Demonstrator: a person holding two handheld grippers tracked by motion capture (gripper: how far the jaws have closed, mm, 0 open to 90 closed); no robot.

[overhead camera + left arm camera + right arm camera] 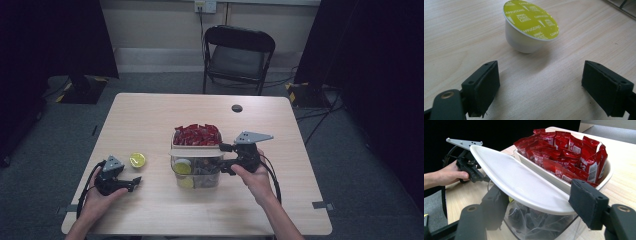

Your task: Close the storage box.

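On the table (pixel 150 115) we are working at a clear tub (pixel 197 172) with a white tray (pixel 196 142) set in its top. Red sachets (pixel 197 134) are filling the tray's far half, with white print too small for us to read. Below, through the clear wall, dark wrapped pieces and two yellow-green capsules (pixel 183 167) are lying in the tub.

Over the near half a white lid (pixel 524 185) is tilting, its long axis running across the tub from our left to our right. In the right gripper view it is slanting up and away toward the far left hand.

Our right gripper (pixel 226 159) is sitting at the tub's right side, its jaws partly apart on either side of the lid's near edge; we cannot tell whether the pads are pressing on it.

Our left gripper (pixel 136 181) is resting near the table's left front, jaws wide with nothing between them. Just ahead of it a loose capsule (pixel 530 27) is standing apart on the wood, its white cup narrowing downward and its foil top facing up, tipped slightly toward us. The foil is reading "CAPPUCCINO" and "Dolce Gusto".
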